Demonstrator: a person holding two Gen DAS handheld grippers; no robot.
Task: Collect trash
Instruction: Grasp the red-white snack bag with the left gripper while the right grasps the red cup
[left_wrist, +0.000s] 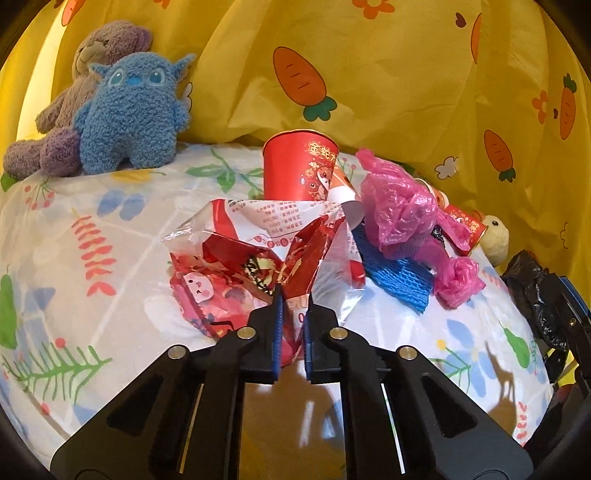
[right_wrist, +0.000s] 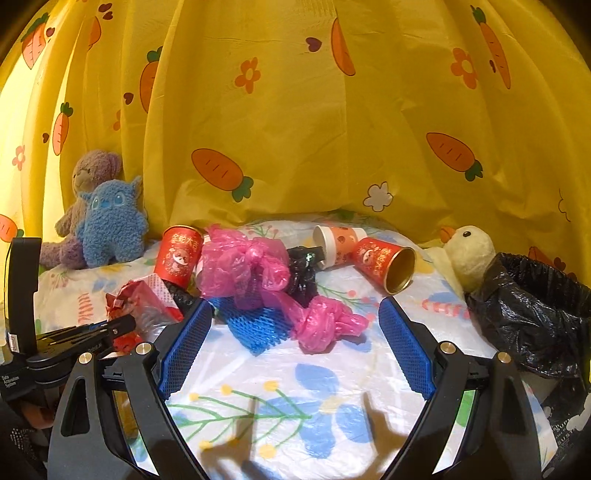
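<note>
My left gripper (left_wrist: 293, 295) is shut on a crumpled red and silver snack wrapper (left_wrist: 236, 254), pinched at its near edge; the wrapper also shows at the left of the right wrist view (right_wrist: 136, 299). My right gripper (right_wrist: 295, 314) is open and empty, just short of a pink plastic bag (right_wrist: 251, 269) lying on blue foam netting (right_wrist: 258, 328). An upright red paper cup (left_wrist: 299, 166) stands behind the wrapper. A tipped red cup (right_wrist: 384, 264) and a tipped white-orange cup (right_wrist: 338, 242) lie further back. A black crumpled scrap (right_wrist: 303, 269) lies between them.
A bin lined with a black bag (right_wrist: 535, 306) stands at the right. A yellow chick toy (right_wrist: 469, 254) leans by it. A blue plush (left_wrist: 129, 114) and a purple bear (left_wrist: 92, 48) sit at the back left. A yellow carrot curtain (right_wrist: 295, 129) hangs behind the floral cloth (right_wrist: 295, 387).
</note>
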